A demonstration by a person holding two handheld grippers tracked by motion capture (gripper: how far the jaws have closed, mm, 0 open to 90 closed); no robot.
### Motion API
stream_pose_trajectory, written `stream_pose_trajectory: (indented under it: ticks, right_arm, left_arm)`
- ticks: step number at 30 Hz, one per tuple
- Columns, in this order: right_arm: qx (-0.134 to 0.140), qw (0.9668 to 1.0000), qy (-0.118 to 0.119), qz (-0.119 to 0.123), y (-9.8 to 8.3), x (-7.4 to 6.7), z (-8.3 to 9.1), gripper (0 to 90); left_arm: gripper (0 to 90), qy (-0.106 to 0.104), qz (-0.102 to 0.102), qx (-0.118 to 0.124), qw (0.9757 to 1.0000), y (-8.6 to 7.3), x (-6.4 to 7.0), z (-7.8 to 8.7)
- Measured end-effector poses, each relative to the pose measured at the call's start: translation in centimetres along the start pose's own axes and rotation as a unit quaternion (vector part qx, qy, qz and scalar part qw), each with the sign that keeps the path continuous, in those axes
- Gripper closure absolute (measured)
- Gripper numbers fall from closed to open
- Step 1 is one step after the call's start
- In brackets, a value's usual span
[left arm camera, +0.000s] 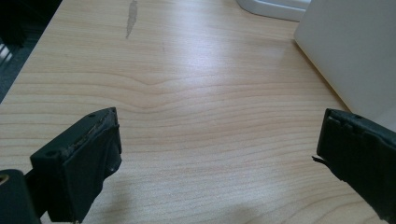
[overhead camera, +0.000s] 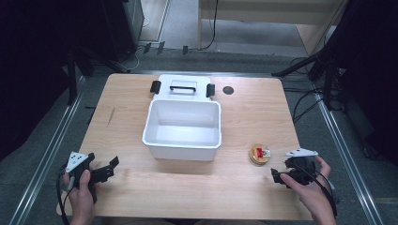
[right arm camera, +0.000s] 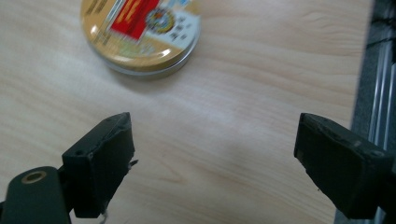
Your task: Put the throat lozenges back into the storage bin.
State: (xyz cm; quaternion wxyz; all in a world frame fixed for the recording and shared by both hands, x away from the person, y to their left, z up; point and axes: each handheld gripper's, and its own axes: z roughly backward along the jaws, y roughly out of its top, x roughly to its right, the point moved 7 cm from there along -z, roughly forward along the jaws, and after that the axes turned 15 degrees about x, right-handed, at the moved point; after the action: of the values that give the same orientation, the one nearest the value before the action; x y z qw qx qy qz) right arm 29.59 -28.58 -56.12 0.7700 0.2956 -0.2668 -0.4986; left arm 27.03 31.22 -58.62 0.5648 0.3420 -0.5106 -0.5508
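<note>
My right gripper (right arm camera: pixel 212 158), jaws apart and empty, faces the round tin (right arm camera: pixel 140 35) at upper left, ready to grasp.

The tin (right arm camera: pixel 140 35) is cut off — its label blurred.

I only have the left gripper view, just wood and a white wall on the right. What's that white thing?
Observer: An open white storage bin, nothing inside it that I can see.
Operator: Where's its lid?
Observer: The lid lies flat behind it, touching its far rim.
Operator: Anything to pick up?
Observer: A round gold tin with a red label, right of the bin, apart from it.
Operator: Right tongs holding it?
Observer: No, the right tongs are open with bare table between them.
</note>
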Motion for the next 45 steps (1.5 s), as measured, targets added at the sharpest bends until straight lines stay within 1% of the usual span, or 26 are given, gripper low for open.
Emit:
stream_pose_trajectory:
  ticks: [1, 2, 3, 4, 5, 6, 7, 8, 10, 12, 15, 20, 23, 27, 29, 32, 34, 37, 41, 45]
  right_arm:
    - [-0.026, 0.9996, 0.006, 0.008, 0.0, -0.3, -0.2, 8.7]
    - [-0.057, 0.9982, 0.014, 0.015, 0.0, -0.7, -0.4, 5.3]
    - [-0.092, 0.9949, 0.032, 0.028, 0.3, -1.3, -0.7, 3.0]
    - [-0.092, 0.9949, 0.032, 0.028, 0.3, -1.3, -0.7, 3.0]
    - [-0.103, 0.9936, 0.036, 0.03, 0.4, -1.5, -0.7, 2.3]
    - [-0.116, 0.9916, 0.041, 0.039, 0.7, -1.7, -0.9, 1.9]
    - [-0.137, 0.9885, 0.045, 0.045, 1.0, -2.0, -1.1, 0.5]
    - [-0.137, 0.9885, 0.045, 0.045, 1.0, -2.0, -1.1, 0.5]
    - [-0.151, 0.986, 0.047, 0.053, 1.6, -2.1, -1.4, 0.0]
    - [-0.166, 0.9833, 0.05, 0.055, 2.2, -2.3, -1.6, 0.0]
    - [-0.18, 0.9804, 0.051, 0.062, 2.8, -2.4, -2.1, 0.0]
    - [-0.195, 0.9772, 0.05, 0.068, 3.9, -2.6, -2.8, 0.0]
    - [-0.208, 0.9744, 0.048, 0.071, 4.6, -2.6, -3.3, 0.0]
    - [-0.211, 0.9745, 0.045, 0.063, 5.2, -2.6, -3.8, 0.0]
    - [-0.211, 0.9745, 0.045, 0.063, 5.3, -2.6, -4.0, 0.0]
    - [-0.215, 0.9739, 0.046, 0.055, 5.6, -2.8, -4.6, 0.0]
    - [-0.22, 0.9729, 0.049, 0.051, 5.7, -2.9, -5.0, 0.0]
    - [-0.224, 0.9725, 0.046, 0.044, 5.9, -3.0, -5.7, 0.0]
    - [-0.225, 0.9726, 0.042, 0.041, 6.2, -3.0, -6.4, 0.0]
    - [-0.227, 0.9725, 0.035, 0.039, 6.4, -3.0, -6.8, 1.3]
  left_arm:
    - [0.2, 0.0, -0.002, -0.001, 1.0, 0.0, 0.0, 0.0]
    - [0.2, -0.001, -0.003, -0.002, 1.0, 0.0, 0.0, 0.0]
    - [0.2, -0.001, 0.0, -0.001, 1.0, 0.0, 0.0, 0.0]
    - [0.2, -0.001, 0.001, 0.0, 1.0, 0.0, 0.0, 0.0]
    - [0.2, -0.002, 0.003, 0.001, 1.0, 0.0, 0.0, 0.0]
    - [0.2, -0.002, 0.004, 0.001, 1.0, 0.0, 0.0, 0.0]
    - [0.2, -0.001, 0.004, 0.001, 1.0, 0.0, 0.0, 0.0]
    - [0.2, 0.0, 0.003, 0.002, 1.0, 0.0, -0.1, 0.0]
    - [0.2, 0.001, 0.005, 0.002, 1.0, 0.0, -0.1, 0.0]
    - [0.2, 0.002, 0.004, 0.004, 1.0, 0.0, -0.1, 0.0]
    - [0.2, 0.002, 0.004, 0.004, 1.0, 0.0, -0.1, 0.1]
    - [0.2, 0.002, 0.002, 0.004, 1.0, 0.0, -0.1, 0.1]
    - [0.2, 0.002, 0.002, 0.004, 1.0, 0.0, -0.1, 0.1]
    - [0.2, 0.003, 0.003, 0.005, 1.0, 0.1, -0.1, 0.1]
    - [0.2, 0.003, 0.004, 0.006, 1.0, 0.1, -0.1, 0.1]
    - [0.2, 0.002, 0.005, 0.006, 1.0, 0.1, -0.1, 0.1]
    - [0.2, 0.002, 0.005, 0.005, 1.0, 0.1, -0.1, 0.1]
    - [0.2, 0.001, 0.005, 0.005, 1.0, 0.1, -0.1, 0.1]
    - [0.2, 0.001, 0.005, 0.005, 1.0, 0.1, -0.1, 0.1]
    - [0.2, 0.001, 0.005, 0.005, 1.0, 0.1, -0.1, 0.1]
